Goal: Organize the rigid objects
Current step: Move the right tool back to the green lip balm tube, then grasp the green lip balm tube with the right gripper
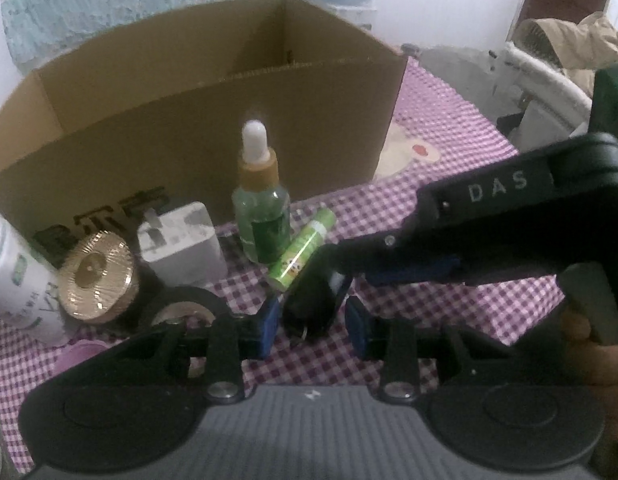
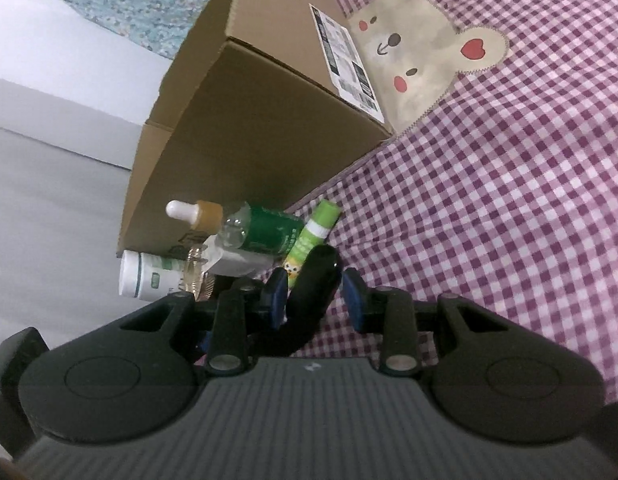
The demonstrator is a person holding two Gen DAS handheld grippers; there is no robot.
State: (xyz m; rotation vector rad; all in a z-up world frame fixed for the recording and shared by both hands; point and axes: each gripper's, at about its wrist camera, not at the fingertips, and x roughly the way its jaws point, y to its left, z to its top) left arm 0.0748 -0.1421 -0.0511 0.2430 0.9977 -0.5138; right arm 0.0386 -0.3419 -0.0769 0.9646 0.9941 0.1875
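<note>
A black key fob [image 1: 309,300] with a small ring hangs just above the checked cloth. My right gripper [image 2: 315,292] is shut on it, both blue pads against its sides. In the left wrist view the right gripper [image 1: 341,268] reaches in from the right and grips the fob's upper end. My left gripper [image 1: 313,326] is open around the fob's lower end, with a small gap at each pad. A green tube [image 1: 303,254] lies just beyond the fob. Behind it a green dropper bottle [image 1: 261,216] stands before the open cardboard box [image 1: 189,120].
Left of the dropper bottle sit a white plug adapter [image 1: 181,244], a gold-lidded jar [image 1: 97,276], a white bottle [image 1: 17,284] and a black tape roll [image 1: 181,308]. The purple checked cloth [image 2: 489,200] with a bear patch [image 2: 421,48] spreads right of the box.
</note>
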